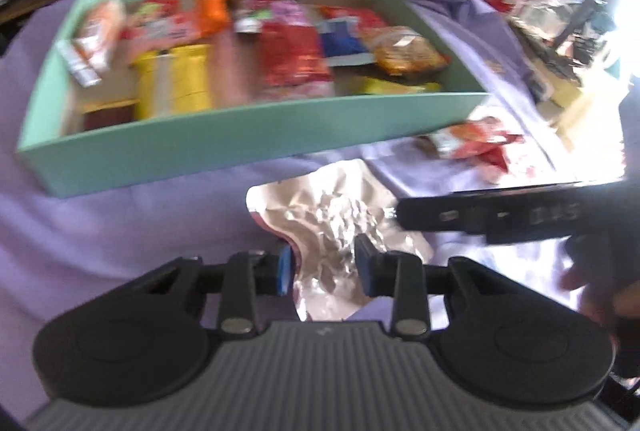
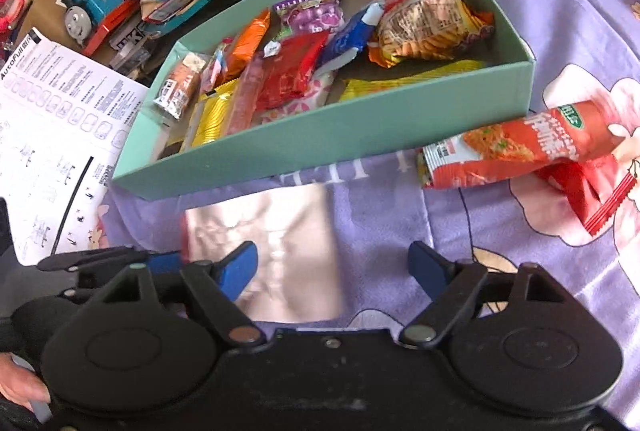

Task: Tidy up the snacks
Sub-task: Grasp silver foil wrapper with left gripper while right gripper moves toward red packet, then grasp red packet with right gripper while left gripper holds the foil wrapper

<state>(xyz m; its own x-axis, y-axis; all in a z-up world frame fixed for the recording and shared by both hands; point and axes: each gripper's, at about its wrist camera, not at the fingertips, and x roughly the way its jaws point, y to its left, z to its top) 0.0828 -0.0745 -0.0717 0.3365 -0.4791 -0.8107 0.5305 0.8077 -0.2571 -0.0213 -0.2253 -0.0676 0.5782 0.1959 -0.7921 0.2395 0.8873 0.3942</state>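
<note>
A mint green box (image 1: 256, 135) (image 2: 320, 135) holds several snack packets on the purple cloth. A silver foil packet (image 1: 336, 219) (image 2: 276, 251) lies in front of the box. My left gripper (image 1: 323, 267) has its blue pads on either side of the packet's near end, with a gap left; I cannot tell if it grips. My right gripper (image 2: 332, 267) is open and empty, just right of the foil packet. A red noodle snack packet (image 2: 520, 151) (image 1: 472, 143) and a small red wrapper (image 2: 592, 195) lie to the right of the box.
Behind the box lie toys, books and boxes, including a blue toy train (image 2: 92, 11). A printed instruction sheet (image 2: 52, 135) lies left of the box. The right gripper's finger (image 1: 488, 215) shows in the left wrist view.
</note>
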